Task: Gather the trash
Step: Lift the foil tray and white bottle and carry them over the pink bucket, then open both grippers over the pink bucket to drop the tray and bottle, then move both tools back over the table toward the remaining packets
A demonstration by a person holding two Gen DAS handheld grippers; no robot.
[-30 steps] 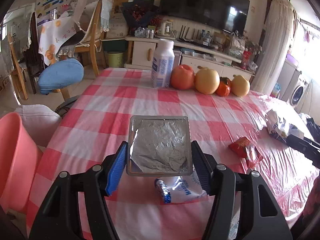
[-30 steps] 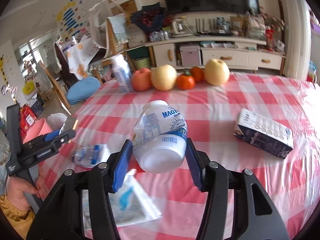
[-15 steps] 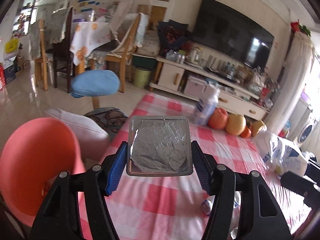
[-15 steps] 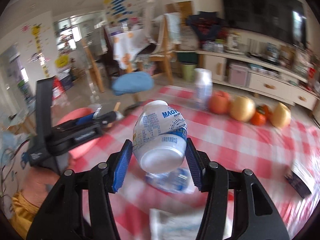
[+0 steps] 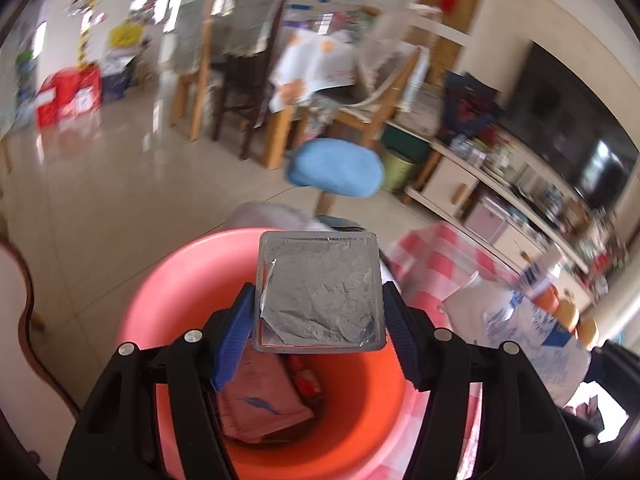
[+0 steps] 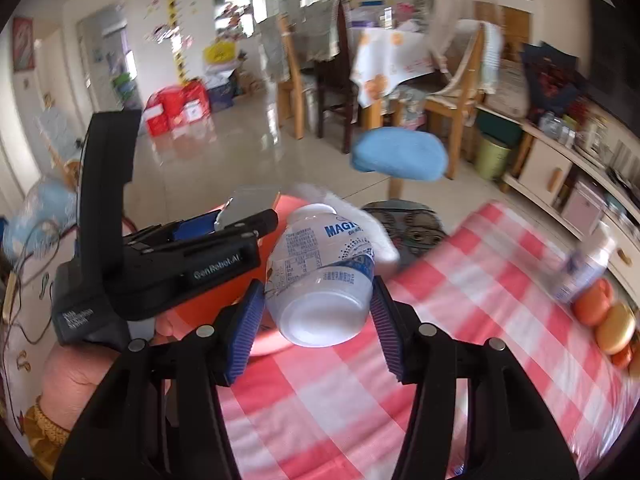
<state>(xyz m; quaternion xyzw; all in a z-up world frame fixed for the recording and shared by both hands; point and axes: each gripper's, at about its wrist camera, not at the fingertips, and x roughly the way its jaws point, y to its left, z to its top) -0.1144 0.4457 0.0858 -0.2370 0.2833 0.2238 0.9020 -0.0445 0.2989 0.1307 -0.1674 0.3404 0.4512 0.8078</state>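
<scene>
Both grippers have swung off the worktop twd the bin since a sec ago — view's gone from fruit and TV to floor and chairs. Left gripper is now right over the pink bin, clamped on a foil-lidded cup. Right gripper is clamped on a white plastic bottle, base toward the lens, and trails just beside the left one, above the worktop edge.

Step in hand looks like the drop. Cup hangs over the bin's mouth, w/ pink wrappers already at the bottom, so I'd say the left jaws can just ease apart — no need to go lower. Best let the cup fall clear before bringing the bottle across; the two grippers sit close and could knock. Bottle's round and smooth, held by its sides, so keep the squeeze steady till it's over the bin too. Bin rim shows only partly in the right wrist view, behind the left gripper.

Worktop wears a red-and-white check cloth, glossy, prob plastic. Tall bottle and some oranges stand at its far edge. Beyond: shiny tiled floor, blue stool, wooden chairs draped w/ cloths, a low cabinet along the wall. Lots of motion blur, so small stuff is hard to read.
</scene>
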